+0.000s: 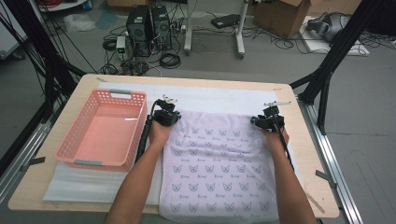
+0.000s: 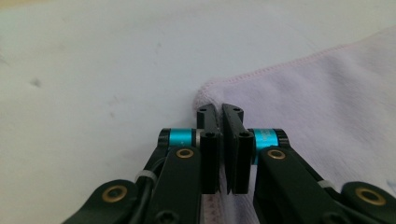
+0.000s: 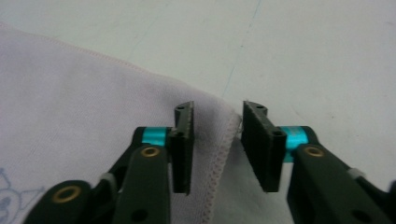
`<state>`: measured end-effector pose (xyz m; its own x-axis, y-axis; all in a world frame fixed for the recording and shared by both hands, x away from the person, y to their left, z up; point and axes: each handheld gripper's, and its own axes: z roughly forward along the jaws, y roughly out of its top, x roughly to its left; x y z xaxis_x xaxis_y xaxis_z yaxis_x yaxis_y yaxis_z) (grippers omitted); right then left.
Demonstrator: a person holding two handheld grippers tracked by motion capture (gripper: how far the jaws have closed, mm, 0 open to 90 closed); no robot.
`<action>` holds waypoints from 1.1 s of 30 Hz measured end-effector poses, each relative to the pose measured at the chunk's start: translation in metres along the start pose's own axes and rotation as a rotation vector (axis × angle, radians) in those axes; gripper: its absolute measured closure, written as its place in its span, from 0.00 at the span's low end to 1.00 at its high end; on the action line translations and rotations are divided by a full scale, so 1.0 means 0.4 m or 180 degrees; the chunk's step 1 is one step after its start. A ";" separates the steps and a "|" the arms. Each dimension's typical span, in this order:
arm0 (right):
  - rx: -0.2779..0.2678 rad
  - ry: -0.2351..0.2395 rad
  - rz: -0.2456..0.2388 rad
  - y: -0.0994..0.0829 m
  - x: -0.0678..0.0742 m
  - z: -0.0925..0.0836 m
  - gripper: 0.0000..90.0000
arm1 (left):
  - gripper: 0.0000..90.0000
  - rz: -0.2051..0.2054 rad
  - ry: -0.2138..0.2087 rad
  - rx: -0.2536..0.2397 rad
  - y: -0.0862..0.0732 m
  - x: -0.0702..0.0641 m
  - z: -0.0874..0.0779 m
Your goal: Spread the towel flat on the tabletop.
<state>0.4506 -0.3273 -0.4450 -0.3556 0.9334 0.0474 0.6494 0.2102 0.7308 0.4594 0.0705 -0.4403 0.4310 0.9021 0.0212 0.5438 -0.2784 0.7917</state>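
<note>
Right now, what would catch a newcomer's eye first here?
The pale lilac towel printed with small butterflies, spread mid-table and hanging over the near edge. The left gripper is pinched shut on its far-left corner, while the right gripper straddles the far-right corner, jaws apart. A pink basket sits at left.

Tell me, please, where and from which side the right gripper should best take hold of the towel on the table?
Grip the far right corner of the towel, where the stitched hem lies flat between the open right gripper. Come from the near side, low along the table, so one jaw slides under the edge. The left gripper is shut on the other far corner.
</note>
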 end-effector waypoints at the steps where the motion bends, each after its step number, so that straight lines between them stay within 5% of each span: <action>1: -0.0009 0.0032 -0.0026 0.001 -0.002 0.000 0.88 | 0.96 -0.0075 0.0049 -0.0081 0.012 0.004 -0.005; 5: -0.0031 0.0061 -0.0166 0.009 0.000 0.005 0.95 | 0.96 -0.0096 0.0185 -0.0290 0.046 0.015 -0.023; 8: -0.0257 -0.0001 -0.0164 0.020 -0.003 -0.002 0.96 | 0.95 -0.0153 0.0205 -0.0251 0.043 0.022 -0.020; 12: -0.0570 -0.0318 -0.0202 0.042 -0.006 -0.029 0.94 | 0.63 -0.0376 0.0223 -0.0115 0.031 0.033 -0.010; 15: -0.0618 -0.0576 -0.0171 0.044 -0.007 -0.038 0.74 | 0.55 -0.0377 0.0183 0.0002 0.016 0.035 -0.005; 19: -0.0539 -0.0478 -0.0016 0.037 -0.016 -0.051 0.66 | 0.57 -0.0400 0.0012 0.0141 0.001 0.038 0.007; 22: -0.0546 -0.0368 0.0014 0.032 -0.017 -0.068 0.66 | 0.72 -0.0219 -0.0055 0.0155 -0.003 0.028 0.016; 23: -0.0535 -0.0334 0.0006 0.030 -0.016 -0.073 0.66 | 0.91 -0.0173 -0.0114 0.0140 -0.003 0.026 0.017; 24: -0.0519 -0.0304 -0.0010 0.028 -0.015 -0.078 0.65 | 0.95 -0.0155 -0.0068 0.0146 -0.001 0.023 0.018; 26: -0.0494 -0.0216 -0.0025 0.020 -0.015 -0.087 0.65 | 0.96 -0.0147 0.0142 0.0153 0.000 0.025 0.016; 27: -0.0456 -0.0200 -0.0050 0.014 -0.014 -0.091 0.65 | 0.96 -0.0245 0.0238 0.0138 -0.002 0.031 0.014; 29: -0.0396 -0.0173 -0.0081 0.000 -0.015 -0.100 0.66 | 0.96 -0.0399 0.0301 0.0055 -0.012 0.045 0.008; 32: -0.0297 -0.0123 -0.0026 -0.026 -0.020 -0.111 0.68 | 0.91 -0.0380 0.0264 -0.0025 -0.027 0.041 0.002; 33: -0.0199 -0.0070 0.0013 -0.030 -0.024 -0.112 0.67 | 0.81 -0.0389 0.0262 -0.0042 -0.030 0.042 -0.001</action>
<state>0.4162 -0.3520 -0.4239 -0.3378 0.9405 0.0360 0.6072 0.1885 0.7718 0.4597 0.0892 -0.4493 0.3013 0.9532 -0.0263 0.5788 -0.1609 0.7994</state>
